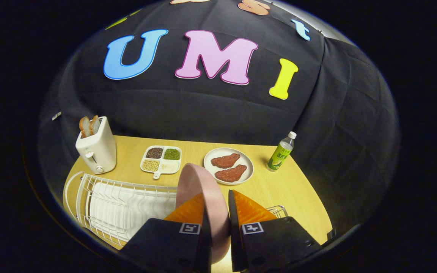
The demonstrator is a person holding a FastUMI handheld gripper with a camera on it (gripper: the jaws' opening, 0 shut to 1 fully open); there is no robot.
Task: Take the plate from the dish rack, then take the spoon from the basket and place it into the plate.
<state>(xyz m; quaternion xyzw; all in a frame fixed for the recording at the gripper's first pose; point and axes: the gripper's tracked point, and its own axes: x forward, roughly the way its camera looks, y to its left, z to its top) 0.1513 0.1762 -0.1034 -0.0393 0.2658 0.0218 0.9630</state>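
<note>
A pink plate (pixel 197 185) stands on edge between my two fingers, and my gripper (pixel 218 206) is shut on its rim. The plate rises above the white wire dish rack (pixel 116 204), which lies to the left beneath the fingers. Whether the plate's lower edge still touches the rack is hidden by the fingers. A bit of a wire basket (pixel 278 209) peeks out just right of the right finger; its contents are hidden.
On the wooden table (pixel 298 189) beyond the fingers stand a white toaster (pixel 96 149) with bread slices, a divided white tray (pixel 161 160) of grains, a white plate (pixel 228 165) with two meat pieces, and a green-labelled bottle (pixel 280 153).
</note>
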